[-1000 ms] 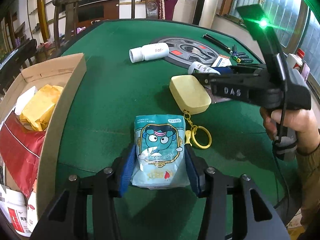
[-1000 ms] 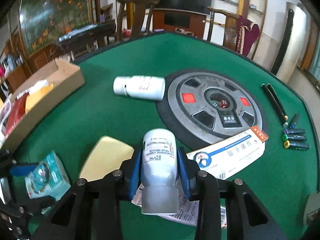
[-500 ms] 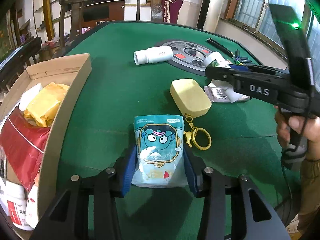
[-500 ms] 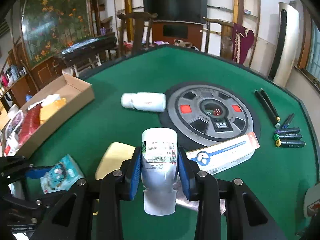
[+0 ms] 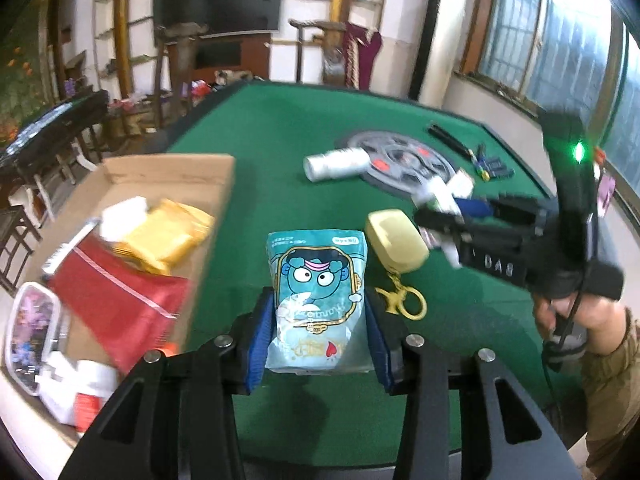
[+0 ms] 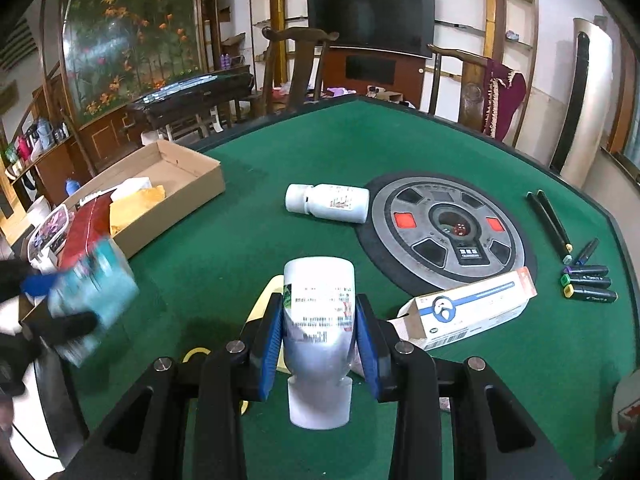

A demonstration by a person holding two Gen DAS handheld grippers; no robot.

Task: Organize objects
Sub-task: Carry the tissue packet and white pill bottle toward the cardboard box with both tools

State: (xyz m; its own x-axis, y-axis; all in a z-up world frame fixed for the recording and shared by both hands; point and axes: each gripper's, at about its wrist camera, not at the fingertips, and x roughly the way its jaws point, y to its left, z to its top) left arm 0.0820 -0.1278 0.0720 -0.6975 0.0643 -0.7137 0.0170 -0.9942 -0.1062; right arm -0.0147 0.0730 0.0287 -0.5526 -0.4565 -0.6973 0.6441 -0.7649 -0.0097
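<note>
left gripper (image 5: 318, 334): blue pads against both sides of teal snack pouch (image 5: 318, 300), jaws closing on it; pouch upright, off the felt
right gripper (image 6: 320, 336): clamped on white bottle (image 6: 319, 320), cap end toward camera, base pointing away; bottle clear of table
teal snack pouch, other view: blurred at left edge of right wrist view, just near side of cardboard box (image 6: 180, 204)
cardboard box: far left on table, open top; holds red packet (image 5: 120, 300), yellow packet (image 5: 168, 240), white items, a clear-lidded container (image 5: 30, 320) at near end
green felt table (image 6: 360, 152): round dial plate (image 6: 444, 232) at centre
second white bottle (image 6: 326, 202): lying on its side, touching left edge of dial plate
toothpaste box (image 6: 468, 312): flat, near side of dial plate, right of held bottle
yellow case (image 5: 396, 240): on felt just right of pouch, gold keyring (image 5: 404, 300) attached at near end
markers (image 6: 588, 280): far right, three short ones side by side, two long black pens (image 6: 550, 220) beyond them
person's hand (image 5: 576, 316): right edge of left wrist view, on right gripper handle
</note>
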